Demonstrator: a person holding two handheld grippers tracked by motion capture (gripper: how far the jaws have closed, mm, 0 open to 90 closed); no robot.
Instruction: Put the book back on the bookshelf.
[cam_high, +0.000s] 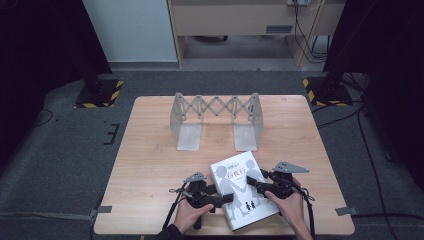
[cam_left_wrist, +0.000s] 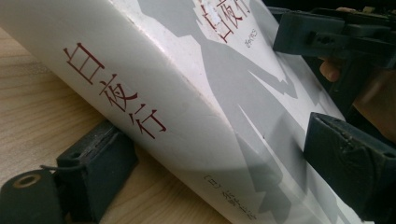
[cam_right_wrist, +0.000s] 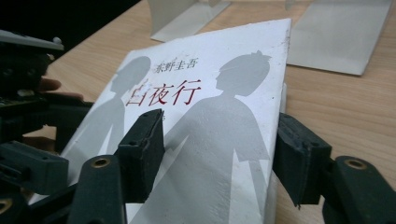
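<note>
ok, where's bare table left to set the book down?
Bare wood runs down the table's left side, between its left edge and the left gripper. The strip between the book and the metal bookend rack is also free, as is the right side past the rack. The near centre is crowded: both grippers flank the book.

You have one white book (cam_high: 243, 191) at six o'clock, one folding metal bookend rack (cam_high: 216, 119) at twelve, and two grippers, left (cam_high: 220, 196) and right (cam_high: 255, 183), on one wooden table (cam_high: 150, 165).
</note>
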